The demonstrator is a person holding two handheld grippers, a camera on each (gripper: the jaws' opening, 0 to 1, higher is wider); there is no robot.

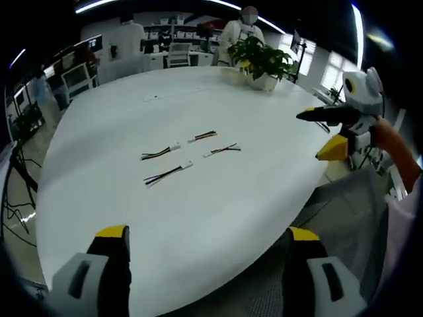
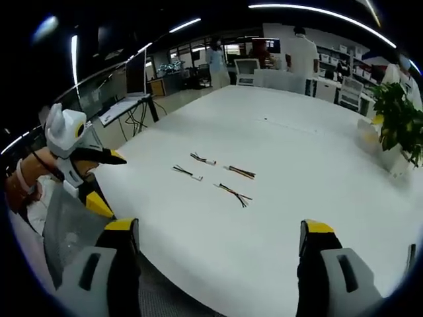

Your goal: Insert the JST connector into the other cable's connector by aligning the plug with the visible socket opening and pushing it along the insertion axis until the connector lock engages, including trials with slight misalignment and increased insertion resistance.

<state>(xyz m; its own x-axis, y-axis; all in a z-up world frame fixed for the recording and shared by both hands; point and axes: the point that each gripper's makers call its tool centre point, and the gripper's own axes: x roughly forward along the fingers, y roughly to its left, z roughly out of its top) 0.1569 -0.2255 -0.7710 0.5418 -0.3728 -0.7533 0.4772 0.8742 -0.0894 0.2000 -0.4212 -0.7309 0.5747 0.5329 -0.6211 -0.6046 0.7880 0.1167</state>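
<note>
Four short cable pieces with small white JST connectors lie loose on a big white round table [image 1: 198, 218], none of them held.

In the left gripper view they sit around the middle of the frame. A black-and-yellow cable [image 1: 159, 154] lies at centre left. A red-and-black one [image 1: 202, 137] lies just above and right of it. A dark cable [image 1: 223, 150] lies furthest right. A longer black-and-yellow cable [image 1: 168, 175] lies lowest. They are near one another but apart, none mated.

The left gripper [image 1: 207, 241], with grey jaws tipped in yellow, rises from the bottom of that frame. Its jaws are spread wide with nothing between them, well short of the cables. The right gripper [image 1: 328, 133] comes in at the right edge, over the table's rim, held by a person's arm in an orange sleeve [image 1: 395, 149]. Its jaws stand apart, empty.

In the right gripper view the same four cables lie in the centre of the frame: [image 2: 203, 159], [image 2: 188, 173], [image 2: 240, 172] and [image 2: 233, 194]. That view's own jaws are wide open at the bottom, and the left gripper shows at the left edge [image 2: 106, 179], also gaping.

A green potted plant in a white pot [image 1: 264, 65] stands at the table's far edge, upper right of the left gripper view. People in white stand among desks and chairs behind.
</note>
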